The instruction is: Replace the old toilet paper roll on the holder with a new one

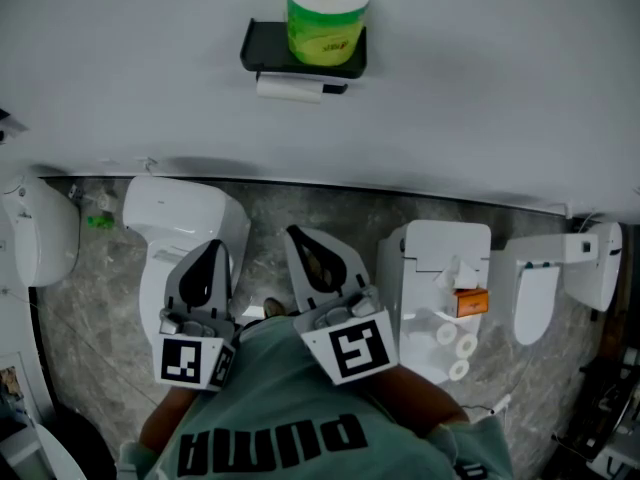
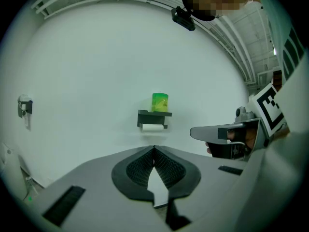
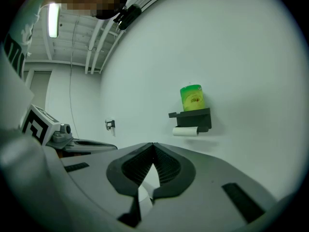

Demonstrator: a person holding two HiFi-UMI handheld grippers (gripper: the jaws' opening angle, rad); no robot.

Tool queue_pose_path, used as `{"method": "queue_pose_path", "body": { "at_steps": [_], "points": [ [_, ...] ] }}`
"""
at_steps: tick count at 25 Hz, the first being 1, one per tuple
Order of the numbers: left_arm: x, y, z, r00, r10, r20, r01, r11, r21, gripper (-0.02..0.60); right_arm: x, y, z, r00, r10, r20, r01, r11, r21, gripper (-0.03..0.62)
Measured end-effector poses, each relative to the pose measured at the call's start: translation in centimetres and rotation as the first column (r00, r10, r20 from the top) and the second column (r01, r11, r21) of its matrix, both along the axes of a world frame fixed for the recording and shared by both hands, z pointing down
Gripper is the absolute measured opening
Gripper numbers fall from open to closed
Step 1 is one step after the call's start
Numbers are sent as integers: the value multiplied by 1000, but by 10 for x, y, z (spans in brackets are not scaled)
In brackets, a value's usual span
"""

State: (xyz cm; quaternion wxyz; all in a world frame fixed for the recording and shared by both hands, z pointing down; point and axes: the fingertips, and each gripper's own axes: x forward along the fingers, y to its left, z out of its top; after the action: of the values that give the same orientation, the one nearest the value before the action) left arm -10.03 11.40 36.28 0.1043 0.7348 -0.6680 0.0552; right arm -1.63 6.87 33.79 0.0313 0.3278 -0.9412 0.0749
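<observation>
White wall (image 1: pixel 480 88): old roll (image 1: pixel 288 89) under holder (image 1: pixel 255 48), new roll (image 1: pixel 327 20) atop its right edge; left claw (image 2: pixel 154 148), right claw (image 3: pixel 153 144) closed, empty; swap unstarted.

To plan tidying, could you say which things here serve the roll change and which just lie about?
Job: black wall holder; thin white old roll beneath it; green-wrapped new roll on top.
Lying about: white floor toilet; white box with orange packet.

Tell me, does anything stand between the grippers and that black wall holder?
Nothing. Both gripper views show open space from the left gripper and right gripper to the holder on bare wall.
</observation>
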Motion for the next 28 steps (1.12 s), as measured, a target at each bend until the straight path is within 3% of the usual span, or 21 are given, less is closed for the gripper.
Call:
{"method": "queue_pose_path", "body": {
  "at_steps": [9, 20, 28],
  "points": [
    [23, -55, -7, 999, -20, 39, 20, 1000, 8, 5, 22, -56, 1, 999, -34, 36, 34, 999, -4, 3],
    [34, -79, -7, 993, -65, 96, 67, 997, -26, 5, 33, -89, 2, 993, -82, 85, 83, 996, -18, 3],
    [31, -94, 1, 997, -28, 75, 30, 999, -28, 5, 26, -99, 17, 995, -73, 70, 79, 994, -76, 3]
  ]
}}
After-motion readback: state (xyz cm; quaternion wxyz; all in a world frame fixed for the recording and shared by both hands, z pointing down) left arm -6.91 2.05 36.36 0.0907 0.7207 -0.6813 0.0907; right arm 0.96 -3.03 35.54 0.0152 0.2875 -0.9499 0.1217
